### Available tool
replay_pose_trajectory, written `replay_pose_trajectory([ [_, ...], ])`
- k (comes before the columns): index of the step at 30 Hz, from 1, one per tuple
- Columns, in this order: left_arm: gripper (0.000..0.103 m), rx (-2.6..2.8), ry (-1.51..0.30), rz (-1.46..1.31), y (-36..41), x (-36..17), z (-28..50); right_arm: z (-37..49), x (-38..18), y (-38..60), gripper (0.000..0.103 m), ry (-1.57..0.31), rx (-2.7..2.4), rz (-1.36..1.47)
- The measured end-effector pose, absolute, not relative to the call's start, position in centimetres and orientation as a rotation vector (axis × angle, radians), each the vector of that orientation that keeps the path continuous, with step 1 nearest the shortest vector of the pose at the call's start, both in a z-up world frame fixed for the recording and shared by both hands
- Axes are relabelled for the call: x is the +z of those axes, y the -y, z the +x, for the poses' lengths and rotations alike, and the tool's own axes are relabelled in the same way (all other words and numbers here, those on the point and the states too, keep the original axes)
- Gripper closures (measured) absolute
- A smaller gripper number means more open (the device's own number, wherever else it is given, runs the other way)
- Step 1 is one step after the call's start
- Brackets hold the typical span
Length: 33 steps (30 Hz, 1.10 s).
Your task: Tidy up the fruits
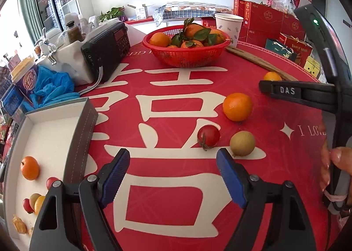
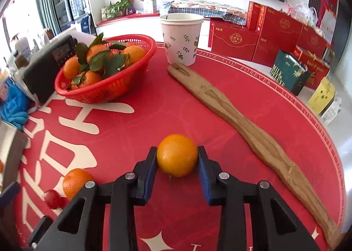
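While the right gripper [image 2: 177, 158] has its blue pads pressed on either side of a small orange [image 2: 177, 155], the fruit sits on the red tablecloth [image 2: 176, 107], just short of the wooden stick [image 2: 242, 123]. Grip is across the widest part, which looks right: round, light, waxy skin, likely to roll or squirt out if clamped off-centre. Firm but bruisable, so squeeze gently. Left gripper [image 1: 173, 176] hangs with jaws apart, nothing between them. Beyond the left gripper lie a cherry tomato [image 1: 208, 135] and a brownish fruit [image 1: 242, 143].
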<state>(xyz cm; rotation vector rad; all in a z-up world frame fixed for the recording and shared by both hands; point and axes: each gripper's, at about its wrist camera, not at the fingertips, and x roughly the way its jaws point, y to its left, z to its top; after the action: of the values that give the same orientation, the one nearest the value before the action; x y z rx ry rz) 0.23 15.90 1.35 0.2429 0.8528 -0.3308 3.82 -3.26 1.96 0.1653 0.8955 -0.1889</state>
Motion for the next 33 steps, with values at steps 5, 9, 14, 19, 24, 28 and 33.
replay_pose_trajectory([
  [5,0.019,-0.354,-0.832,0.272,-14.4,1.2,0.9,2.3,2.3,4.2,0.067,-0.91,-0.155,0.219],
  [9,0.028,-0.388,-0.868,0.265,-13.4,0.5,1.9,-0.1,3.3,4.4,0.067,-0.882,-0.135,0.229],
  [14,0.079,-0.411,-0.882,0.241,-13.3,0.7,1.5,-3.8,4.6,3.9,0.067,-0.84,-0.106,0.248],
  [19,0.079,-0.34,-0.898,0.207,-15.9,0.7,-1.7,-6.7,3.9,2.4,0.067,-0.859,-0.06,0.247],
  [24,0.078,-0.28,-0.912,0.144,-19.5,0.7,-6.1,-7.9,2.4,0.1,0.067,-0.898,-0.02,0.185],
  [28,0.078,-0.255,-0.879,0.168,-19.8,0.6,-7.7,-8.0,2.0,-1.4,0.067,-0.902,-0.017,0.126],
  [33,0.078,-0.243,-0.869,0.189,-19.5,0.6,-7.7,-8.1,1.8,-2.0,0.067,-0.895,-0.036,0.092],
])
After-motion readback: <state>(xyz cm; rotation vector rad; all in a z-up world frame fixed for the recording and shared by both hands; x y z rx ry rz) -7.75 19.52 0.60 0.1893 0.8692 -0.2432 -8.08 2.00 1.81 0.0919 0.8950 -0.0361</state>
